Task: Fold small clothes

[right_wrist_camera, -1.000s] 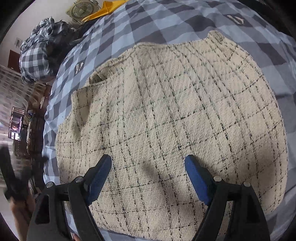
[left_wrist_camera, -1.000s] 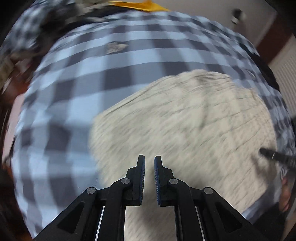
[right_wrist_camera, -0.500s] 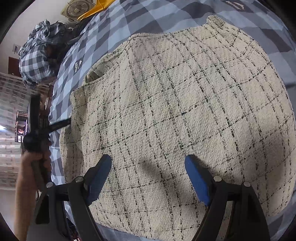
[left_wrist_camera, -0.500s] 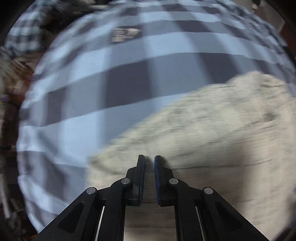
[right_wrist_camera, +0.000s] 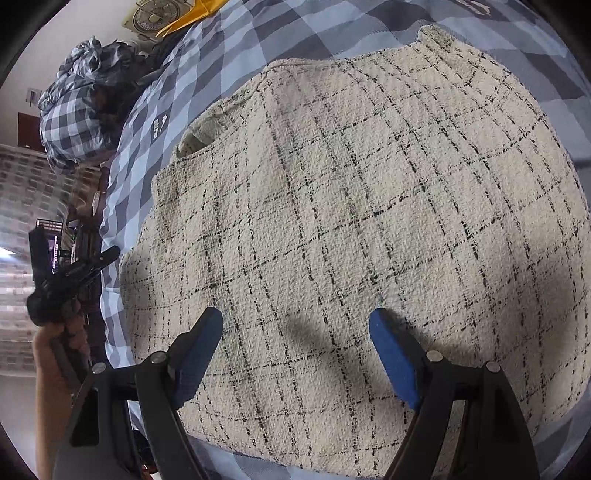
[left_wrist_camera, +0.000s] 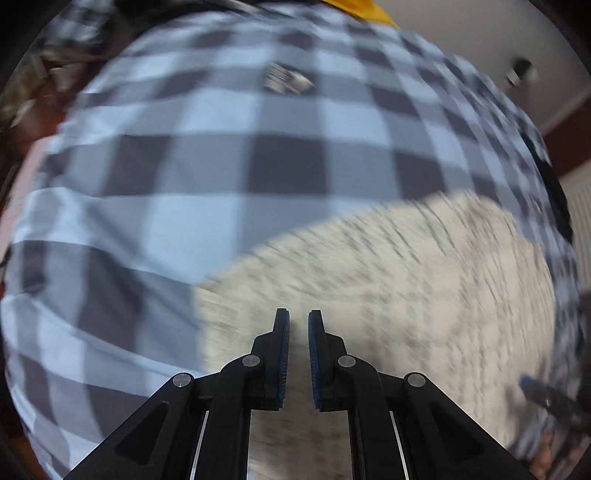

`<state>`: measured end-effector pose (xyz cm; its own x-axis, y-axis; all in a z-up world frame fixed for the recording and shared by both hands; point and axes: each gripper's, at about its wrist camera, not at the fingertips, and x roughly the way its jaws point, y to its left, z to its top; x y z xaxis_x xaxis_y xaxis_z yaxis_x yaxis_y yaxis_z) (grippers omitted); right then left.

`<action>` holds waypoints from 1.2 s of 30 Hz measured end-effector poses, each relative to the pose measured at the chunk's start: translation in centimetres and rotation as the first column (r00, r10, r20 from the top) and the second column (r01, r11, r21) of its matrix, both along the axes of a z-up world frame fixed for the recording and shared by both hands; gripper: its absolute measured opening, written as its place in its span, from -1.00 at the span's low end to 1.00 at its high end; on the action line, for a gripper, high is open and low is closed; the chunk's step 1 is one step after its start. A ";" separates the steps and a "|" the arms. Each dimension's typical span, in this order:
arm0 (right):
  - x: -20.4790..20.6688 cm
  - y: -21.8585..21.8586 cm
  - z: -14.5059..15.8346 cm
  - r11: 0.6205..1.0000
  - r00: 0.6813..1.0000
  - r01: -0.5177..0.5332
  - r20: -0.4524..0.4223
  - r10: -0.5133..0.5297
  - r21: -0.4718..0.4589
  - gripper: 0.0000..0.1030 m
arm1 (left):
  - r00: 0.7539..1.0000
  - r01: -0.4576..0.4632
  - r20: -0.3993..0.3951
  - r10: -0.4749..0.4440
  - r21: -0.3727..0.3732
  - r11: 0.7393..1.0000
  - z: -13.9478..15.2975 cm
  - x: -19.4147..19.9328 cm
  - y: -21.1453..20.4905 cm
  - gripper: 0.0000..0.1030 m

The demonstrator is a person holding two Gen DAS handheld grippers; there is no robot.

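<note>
Cream garment (right_wrist_camera: 351,221): nubbly, bouclé-like weave crossed by thin black lines in a loose windowpane check. Lies spread flat on the bed cover (right_wrist_camera: 229,62), outline roughly rectangular with rounded corners. A small raised band or collar piece at its far edge; a pocket-like opening gapes near its left edge, showing a paler lining.

Bed cover: smooth, soft cotton look, big checks in pale blue, grey and dark slate, with a small white printed mark left of the garment.

Beyond the garment's far left corner: a crumpled heap of small-check blue and white fabric (right_wrist_camera: 77,110); past it a round fan grille (right_wrist_camera: 159,14) and a yellow sheet (right_wrist_camera: 192,16).

Right gripper (right_wrist_camera: 295,328): black arms, blue pads, spread wide over the near part of the garment. Nothing between the pads; shadows fall on the weave under them. Cannot tell if the tips touch the cloth.

Left gripper (left_wrist_camera: 298,325): pads drawn almost together, a narrow slit between them, nothing pinched. It hangs over the garment's left corner, by the edge where cream meets the checked cover. That view is smeared with blur. From the right-hand view it shows off the garment's left edge, a hand (right_wrist_camera: 55,343) wrapped round its grip.
</note>
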<state>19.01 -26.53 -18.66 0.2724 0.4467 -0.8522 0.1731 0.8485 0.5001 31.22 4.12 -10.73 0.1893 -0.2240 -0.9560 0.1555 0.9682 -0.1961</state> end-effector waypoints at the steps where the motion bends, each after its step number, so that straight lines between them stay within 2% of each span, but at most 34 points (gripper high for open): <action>1: 0.0 0.1 0.0 1.000 1.000 -0.001 0.000 0.001 -0.004 0.54 | 0.999 0.030 -0.017 -0.030 0.006 1.000 -0.5 -0.2 -1.0 -0.83; 4: 0.1 0.1 0.0 1.000 1.000 -0.004 0.000 0.004 -0.012 0.54 | 0.996 0.066 -0.059 -0.061 0.077 0.995 -2.5 -0.5 -2.7 -0.83; 6: 0.2 0.1 -0.1 1.000 1.000 -0.008 -0.003 0.008 -0.018 0.54 | 0.996 0.049 -0.076 -0.044 0.075 0.996 -3.6 -0.4 -2.7 -0.84; 8: 0.3 0.2 -0.2 1.000 1.000 -0.009 -0.005 0.009 -0.022 0.54 | 0.997 0.013 -0.077 -0.009 0.044 0.999 -3.9 -0.4 -2.1 -0.89; 9: 0.4 0.2 -0.2 1.000 1.000 -0.009 -0.006 0.008 -0.022 0.54 | 0.997 -0.011 -0.070 0.013 0.033 0.999 -3.7 -0.3 -1.7 -0.98; 11: 0.4 0.2 -0.3 1.000 1.000 -0.008 -0.007 0.008 -0.023 0.54 | 0.998 -0.057 -0.036 0.059 0.057 0.997 -3.3 0.0 -0.6 -1.00; 13: 0.5 0.2 -0.3 1.000 1.000 -0.009 -0.006 0.009 -0.024 0.54 | 0.989 -0.149 0.017 0.148 0.086 0.985 -2.3 0.2 1.4 -1.00; 15: 0.5 0.2 -0.3 1.000 1.000 -0.008 -0.006 0.008 -0.025 0.54 | 0.977 -0.213 0.024 0.212 0.074 0.974 -2.0 0.5 3.3 -1.00; 17: 0.5 0.2 -0.3 1.000 1.000 -0.010 -0.005 0.010 -0.028 0.54 | 0.970 -0.245 0.008 0.245 0.016 0.969 -1.8 0.3 4.8 -1.00; 20: 0.4 -0.1 -0.4 1.000 1.000 -0.001 -0.004 0.001 -0.015 0.54 | 0.975 -0.223 -0.034 0.220 -0.139 0.965 -1.3 -0.3 5.3 -0.99; 21: 0.4 -0.2 -0.4 1.000 1.000 0.004 -0.002 -0.004 -0.007 0.54 | 0.974 -0.227 -0.033 0.225 -0.181 0.957 -0.9 -0.7 5.1 -0.99; 23: 0.3 -0.5 -0.4 1.000 1.000 0.016 0.003 -0.016 0.013 0.54 | 0.965 -0.257 -0.030 0.261 -0.312 0.915 0.2 -2.1 5.5 -0.99; 24: 0.2 -0.7 -0.5 1.000 1.000 0.019 0.008 -0.020 0.021 0.54 | 0.964 -0.260 -0.034 0.265 -0.343 0.902 0.7 -2.9 5.4 -0.99; 25: 0.2 -0.8 -0.5 0.999 1.000 0.022 0.012 -0.022 0.029 0.54 | 0.965 -0.253 -0.030 0.260 -0.351 0.902 1.1 -3.6 5.2 -0.98; 27: 0.1 -1.0 -0.4 0.999 0.999 0.027 0.020 -0.028 0.040 0.54 | 0.979 -0.193 -0.006 0.202 -0.330 0.924 2.5 -5.8 4.1 -0.98; 30: -0.1 -1.0 -0.3 0.999 0.999 0.025 0.026 -0.026 0.032 0.54 | 0.992 -0.100 0.047 0.116 -0.256 0.961 4.6 -9.5 3.0 -0.98; 31: -0.2 -1.0 -0.2 0.999 0.999 0.022 0.029 -0.023 0.026 0.54 | 0.993 -0.072 0.069 0.094 -0.271 0.960 5.6 -11.6 2.7 -0.98; 32: -0.3 -1.0 -0.2 1.000 0.999 0.020 0.032 -0.021 0.020 0.54 | 0.994 -0.072 0.048 0.094 -0.341 0.937 6.0 -12.4 3.3 -0.98; 33: -0.4 -0.8 -0.1 1.000 0.999 0.020 0.035 -0.021 0.015 0.54 | 0.994 -0.104 -0.024 0.106 -0.485 0.868 6.0 -13.7 4.4 -0.98; 34: -0.4 -0.7 0.0 1.000 0.999 0.019 0.038 -0.020 0.010 0.54 | 0.981 -0.193 -0.153 0.123 -0.644 0.740 5.0 -14.8 5.5 -0.98; 35: -0.6 -0.7 0.1 1.000 0.999 0.017 0.042 -0.017 0.005 0.54 | 0.975 -0.217 -0.177 0.133 -0.637 0.739 5.0 -15.4 5.8 -0.98; 36: -0.5 -0.5 0.1 1.000 0.999 0.017 0.044 -0.017 0.002 0.54 | 0.987 -0.158 -0.099 0.125 -0.512 0.844 5.9 -16.4 5.5 -0.98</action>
<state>18.47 -27.02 -18.56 0.3172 0.4427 -0.8387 0.1653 0.8450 0.5086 14.81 9.58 -4.83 0.2033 -0.6641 -0.7195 -0.0036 0.7343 -0.6788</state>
